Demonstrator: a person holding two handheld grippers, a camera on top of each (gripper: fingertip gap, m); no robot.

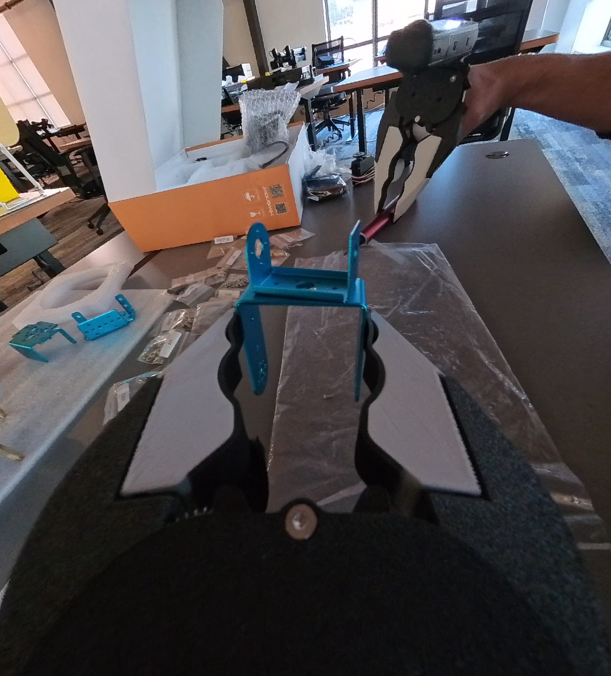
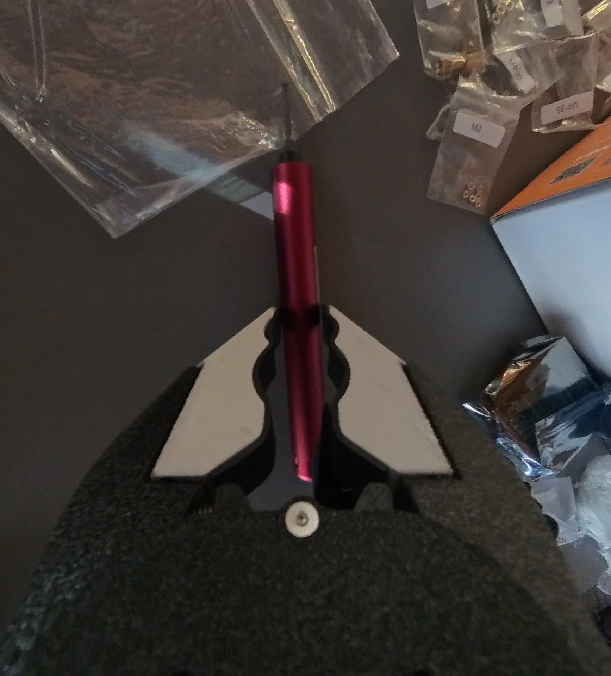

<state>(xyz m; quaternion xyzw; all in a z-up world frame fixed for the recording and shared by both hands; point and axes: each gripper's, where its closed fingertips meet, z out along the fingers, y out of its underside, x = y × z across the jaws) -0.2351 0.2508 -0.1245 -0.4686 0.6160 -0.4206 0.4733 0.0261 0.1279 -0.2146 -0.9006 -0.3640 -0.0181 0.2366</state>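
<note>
— Gripping a blue bracket assembly (image 1: 298,311), the left gripper (image 1: 302,329) shows first in its own wrist view; its two fingers press on the outer faces of the lower U-shaped piece, whose legs hang down between them; a second U-shaped piece sits on top with its legs pointing up.

— And around it?

— A clear plastic bag (image 1: 424,329) lies flat on the dark table (image 1: 516,219) beneath and beyond the assembly; small labelled hardware bags (image 1: 186,322) are scattered to the left; two loose blue brackets (image 1: 104,322) rest on a white foam sheet (image 1: 40,384) farther left; an open orange box (image 1: 208,208) stands behind. The right gripper (image 1: 388,214), held by a person's hand (image 1: 486,95), points down at the table's far side with a red tool in its tips.

— The right wrist view?

— The right gripper (image 2: 298,318) is closed around a red screwdriver (image 2: 294,256); the handle runs forward between the fingers, its thin dark bit reaching over the edge of the clear plastic bag (image 2: 150,91); the hardware bags (image 2: 479,128) and the orange box (image 2: 571,164) lie to the right, a crumpled silver foil bag (image 2: 552,409) below them.
</note>
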